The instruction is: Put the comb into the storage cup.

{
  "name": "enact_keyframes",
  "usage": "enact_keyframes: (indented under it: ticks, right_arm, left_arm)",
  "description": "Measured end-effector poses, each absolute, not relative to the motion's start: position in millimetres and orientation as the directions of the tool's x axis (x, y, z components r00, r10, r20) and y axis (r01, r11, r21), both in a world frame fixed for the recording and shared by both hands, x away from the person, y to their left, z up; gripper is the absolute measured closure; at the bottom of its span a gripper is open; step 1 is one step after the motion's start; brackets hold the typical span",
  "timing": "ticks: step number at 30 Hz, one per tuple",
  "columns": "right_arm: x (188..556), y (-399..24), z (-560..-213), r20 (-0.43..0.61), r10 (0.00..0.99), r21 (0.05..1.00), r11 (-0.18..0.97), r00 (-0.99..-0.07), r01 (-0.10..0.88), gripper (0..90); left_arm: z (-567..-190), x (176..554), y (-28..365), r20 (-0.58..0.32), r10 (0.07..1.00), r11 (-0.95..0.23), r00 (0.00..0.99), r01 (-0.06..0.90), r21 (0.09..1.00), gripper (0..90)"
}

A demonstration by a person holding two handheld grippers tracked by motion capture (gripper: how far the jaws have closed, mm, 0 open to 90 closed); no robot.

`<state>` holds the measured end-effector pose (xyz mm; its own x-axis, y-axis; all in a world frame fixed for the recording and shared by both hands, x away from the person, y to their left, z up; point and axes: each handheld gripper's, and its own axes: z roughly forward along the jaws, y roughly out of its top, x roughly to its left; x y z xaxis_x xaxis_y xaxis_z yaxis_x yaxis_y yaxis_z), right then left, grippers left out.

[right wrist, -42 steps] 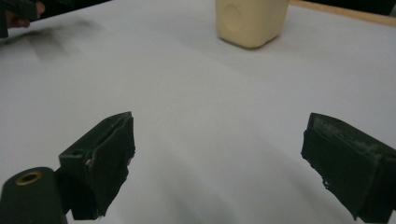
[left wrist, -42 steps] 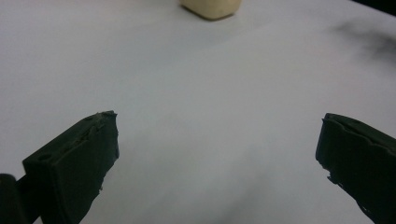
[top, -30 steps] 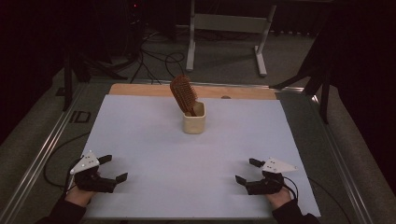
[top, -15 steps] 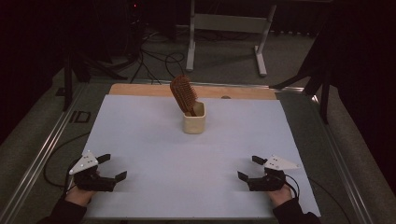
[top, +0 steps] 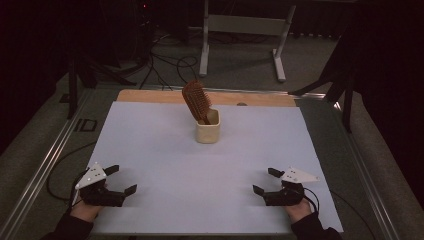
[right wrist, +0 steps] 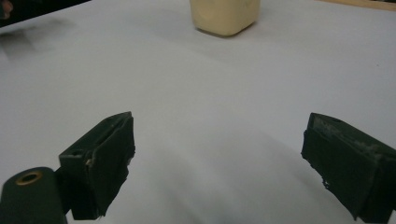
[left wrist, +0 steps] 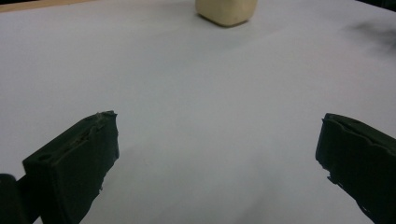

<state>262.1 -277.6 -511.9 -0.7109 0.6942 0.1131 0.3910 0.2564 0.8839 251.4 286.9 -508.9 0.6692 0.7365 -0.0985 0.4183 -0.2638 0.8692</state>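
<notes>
Lower left of the high view: I'm holding the left gripper [top: 123,179] with jaws spread wide, gripping nothing, low over the white sheet [top: 150,150]. Upper centre: the brown hairbrush [top: 195,102] is leaning in the cream cup [top: 207,131], handle hidden inside. Lower right: my right gripper [top: 265,180] is sitting spread, empty. Both gripper views are cropping the cup's top.

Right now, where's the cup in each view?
High view: the cup stands at centre, toward the far side of the white sheet, with a brush leaning in it.
Left gripper view: top edge, right of centre, its top cropped.
Right gripper view: top edge, just right of centre, its top cropped.
Shared landmark: the white sheet under it.
</notes>
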Motion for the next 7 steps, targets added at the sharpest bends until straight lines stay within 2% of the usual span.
enact_keyframes:
  ticks: [7]
  right_arm:
    - [262.1, -277.5, -511.9, 0.119, 0.694, 0.882, 0.254, -0.710, 0.397, 9.0]
  left_arm:
    - [-508.7, 251.2, 285.8, -0.104, 0.733, -0.260, 0.672, 0.418, 0.870, 0.1]
